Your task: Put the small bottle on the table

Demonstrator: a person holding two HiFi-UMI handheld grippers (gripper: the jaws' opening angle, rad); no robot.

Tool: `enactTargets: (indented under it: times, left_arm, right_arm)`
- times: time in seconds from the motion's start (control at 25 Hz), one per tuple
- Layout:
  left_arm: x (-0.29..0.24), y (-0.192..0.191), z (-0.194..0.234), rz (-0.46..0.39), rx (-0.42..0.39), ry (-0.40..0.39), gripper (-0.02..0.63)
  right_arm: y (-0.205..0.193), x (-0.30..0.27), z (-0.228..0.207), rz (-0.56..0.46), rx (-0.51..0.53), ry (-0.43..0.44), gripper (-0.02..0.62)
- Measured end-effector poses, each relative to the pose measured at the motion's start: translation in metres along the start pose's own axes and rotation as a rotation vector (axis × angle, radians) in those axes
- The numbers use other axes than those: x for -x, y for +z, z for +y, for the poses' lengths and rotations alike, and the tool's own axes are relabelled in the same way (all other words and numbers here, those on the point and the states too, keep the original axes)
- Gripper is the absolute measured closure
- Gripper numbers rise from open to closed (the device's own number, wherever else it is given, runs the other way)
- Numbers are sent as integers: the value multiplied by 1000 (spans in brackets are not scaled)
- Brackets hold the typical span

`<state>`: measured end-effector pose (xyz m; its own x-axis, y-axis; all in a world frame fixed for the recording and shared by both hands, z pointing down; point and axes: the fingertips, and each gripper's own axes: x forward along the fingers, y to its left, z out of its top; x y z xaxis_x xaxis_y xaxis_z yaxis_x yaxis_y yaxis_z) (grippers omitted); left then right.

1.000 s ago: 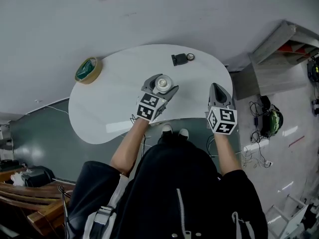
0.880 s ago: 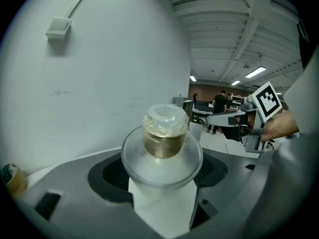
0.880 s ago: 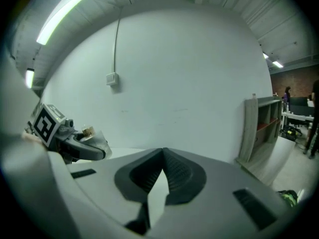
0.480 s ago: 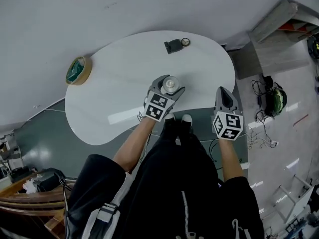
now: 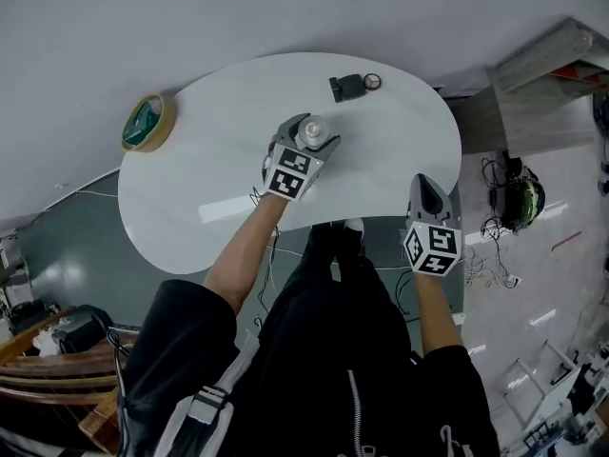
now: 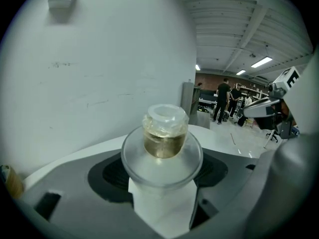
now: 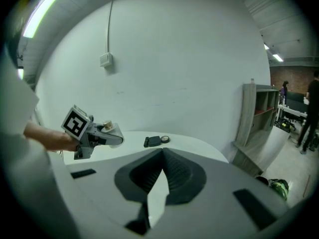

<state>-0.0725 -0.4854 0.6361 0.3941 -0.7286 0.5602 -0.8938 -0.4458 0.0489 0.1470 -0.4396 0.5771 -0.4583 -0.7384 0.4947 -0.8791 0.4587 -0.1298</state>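
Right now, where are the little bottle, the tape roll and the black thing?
small bottle (image 6: 165, 138): left gripper view, on its amber neck.
tape roll (image 5: 145, 122): head view, on its green middle.
black thing (image 5: 347, 88): head view, on its top face.

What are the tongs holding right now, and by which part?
Left tongs grip the small bottle by its body, neck and cap clear above. Right tongs are shut, empty.

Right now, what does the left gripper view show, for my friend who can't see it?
The left claw grips a small clear bottle of yellowish liquid, upright between its jaws. Behind it are a white table and a plain white wall.
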Motion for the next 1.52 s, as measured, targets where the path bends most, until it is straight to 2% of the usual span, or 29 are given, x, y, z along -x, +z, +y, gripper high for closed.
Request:
enactTargets:
  times: [0.32, 0.64, 1.24, 1.52]
  left_arm:
    - [-38, 0, 57, 1, -5, 35, 261]
    - [-80, -29, 97, 8, 2, 77, 261]
    - [-106, -61, 114, 71, 48, 91, 261]
    - [-105, -58, 112, 81, 75, 89, 256]
  right_arm:
    - [-3, -28, 11, 43, 2, 9, 592]
    - [-9, -42, 7, 80, -5, -3, 592]
    - [-30, -36, 8, 125, -42, -35, 592]
    - [-30, -31, 6, 120, -44, -31, 592]
